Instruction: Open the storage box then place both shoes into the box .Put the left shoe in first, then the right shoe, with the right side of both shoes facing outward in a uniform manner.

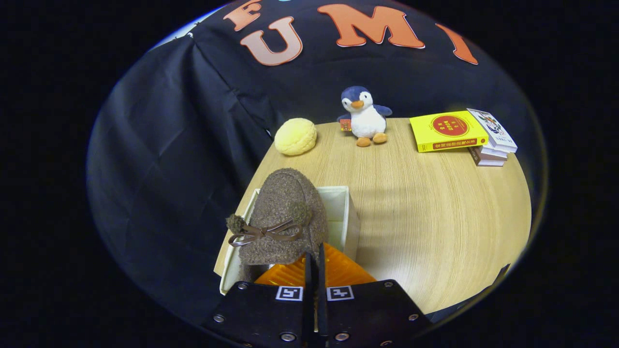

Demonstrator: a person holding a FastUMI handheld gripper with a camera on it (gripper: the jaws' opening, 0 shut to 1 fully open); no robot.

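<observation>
A brown fuzzy shoe (283,212) with a thin brown bow and pompoms hangs just ahead of my fingers, toe pointing away from me. My gripper (314,255) is shut on the shoe's rear edge, its two fingers pressed close together. Under the shoe stands the white storage box (344,212), open at the top, with the shoe covering most of its left part. The box's orange ribbed lid (341,273) lies folded open toward me, just above the gripper body. The box's inside is largely hidden by the shoe.
The box sits at the left edge of a wooden table (435,217). At the far side stand a yellow round plush (295,137), a penguin plush (363,116) and a yellow book (447,130) leaning on a stack of books (491,147).
</observation>
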